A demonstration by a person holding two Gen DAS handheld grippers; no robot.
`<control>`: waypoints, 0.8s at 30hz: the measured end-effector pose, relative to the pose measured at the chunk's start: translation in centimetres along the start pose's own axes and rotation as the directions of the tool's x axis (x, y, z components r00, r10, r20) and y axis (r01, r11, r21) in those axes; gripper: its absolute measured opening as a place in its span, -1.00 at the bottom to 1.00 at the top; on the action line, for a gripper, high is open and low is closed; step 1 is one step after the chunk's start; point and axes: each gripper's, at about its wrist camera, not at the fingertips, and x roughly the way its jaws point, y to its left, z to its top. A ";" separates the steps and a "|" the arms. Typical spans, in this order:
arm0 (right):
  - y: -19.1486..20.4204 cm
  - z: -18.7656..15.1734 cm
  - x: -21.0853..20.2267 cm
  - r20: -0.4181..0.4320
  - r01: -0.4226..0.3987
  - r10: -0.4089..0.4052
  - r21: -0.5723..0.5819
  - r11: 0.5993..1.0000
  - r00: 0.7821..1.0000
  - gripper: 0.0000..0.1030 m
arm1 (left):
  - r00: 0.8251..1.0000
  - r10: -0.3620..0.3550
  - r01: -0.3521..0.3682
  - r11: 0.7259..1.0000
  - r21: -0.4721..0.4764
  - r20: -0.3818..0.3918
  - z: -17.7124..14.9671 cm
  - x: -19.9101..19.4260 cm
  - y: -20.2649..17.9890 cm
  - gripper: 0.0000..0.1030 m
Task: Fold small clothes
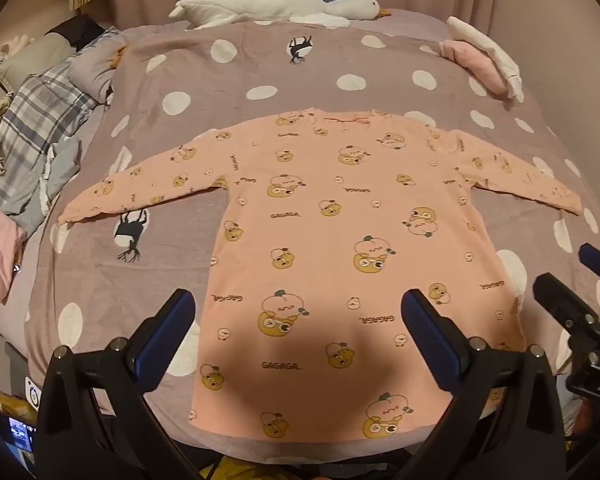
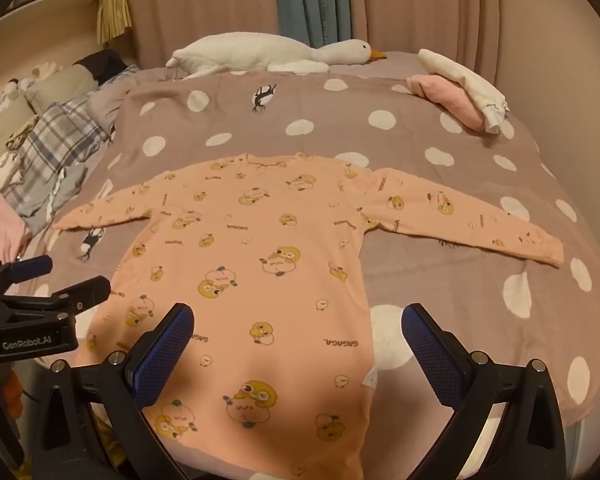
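Pink top lies flat, sleeves spread, edges free.

dim warm light, soft shadow across the near cloth, strong fisheye bending and dark corners.

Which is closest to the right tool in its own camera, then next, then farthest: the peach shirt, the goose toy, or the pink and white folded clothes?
Counting out from the right tool:
1. Peach shirt, spread flat right under and ahead of the tool.
2. Pink and white folded clothes, far back on the right.
3. Goose toy, lying along the very back of the bed, at the curtains.
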 end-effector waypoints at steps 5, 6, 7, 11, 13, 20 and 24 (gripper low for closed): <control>0.0 0.1 0.2 -0.018 -0.001 0.001 0.001 1.000 1.000 1.00 | 1.000 -0.019 0.019 1.000 0.005 0.001 0.0 0.3 -0.3 1.00; 0.0 0.1 0.2 -0.016 -0.001 0.001 -0.001 1.000 1.000 1.00 | 1.000 -0.015 0.015 1.000 0.005 0.001 0.0 0.4 -0.4 1.00; 0.0 0.0 0.2 -0.016 0.001 -0.001 -0.003 1.000 1.000 1.00 | 1.000 -0.011 0.011 1.000 0.006 0.001 0.0 0.5 -0.5 1.00; -0.2 0.2 0.5 -0.024 -0.001 0.001 0.000 1.000 1.000 1.00 | 1.000 -0.017 0.017 1.000 0.008 0.002 0.0 0.1 -0.3 1.00; 0.0 0.1 0.4 -0.021 0.004 -0.004 -0.001 1.000 1.000 1.00 | 1.000 -0.019 0.019 1.000 0.012 0.005 0.0 0.0 -0.3 1.00; -0.1 0.0 0.4 -0.020 0.004 -0.004 -0.004 1.000 1.000 1.00 | 1.000 -0.018 0.018 1.000 0.017 0.007 0.0 -0.1 -0.5 1.00; -0.3 0.0 -0.2 -0.016 0.007 -0.007 -0.003 1.000 1.000 1.00 | 1.000 -0.019 0.019 1.000 0.017 0.007 -0.1 -0.1 -0.5 1.00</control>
